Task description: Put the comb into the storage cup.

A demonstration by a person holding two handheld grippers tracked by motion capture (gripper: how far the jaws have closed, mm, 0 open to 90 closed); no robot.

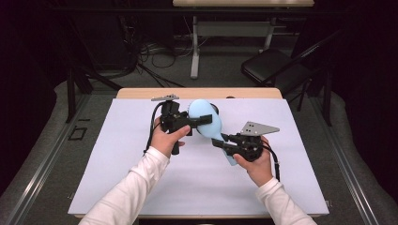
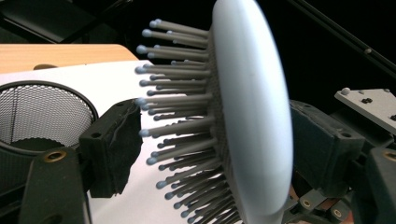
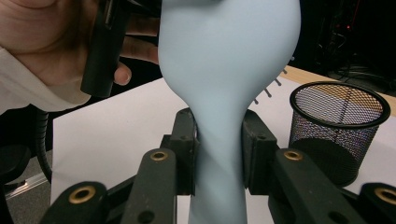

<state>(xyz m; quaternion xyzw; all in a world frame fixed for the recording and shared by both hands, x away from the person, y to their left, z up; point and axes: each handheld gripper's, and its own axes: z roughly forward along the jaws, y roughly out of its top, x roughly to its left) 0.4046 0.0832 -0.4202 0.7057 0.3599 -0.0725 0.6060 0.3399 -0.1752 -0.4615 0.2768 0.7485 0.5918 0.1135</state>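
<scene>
We clamp the pale blue plastic hairbrush (image 1: pixel 210 123) by its handle in our right gripper (image 1: pixel 224 140), wrist level; our left gripper (image 1: pixel 201 119) straddles its head, jaws not yet gripping.

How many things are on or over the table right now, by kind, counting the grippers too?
Hairbrush, light blue: 1
Mesh cup, black: 1
Grippers, left gripper and right gripper: 2
Total: 4

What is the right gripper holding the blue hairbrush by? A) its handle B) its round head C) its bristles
A: in the right gripper view the right gripper has its jaws pressed on both sides of the narrow handle of the hairbrush.
</scene>
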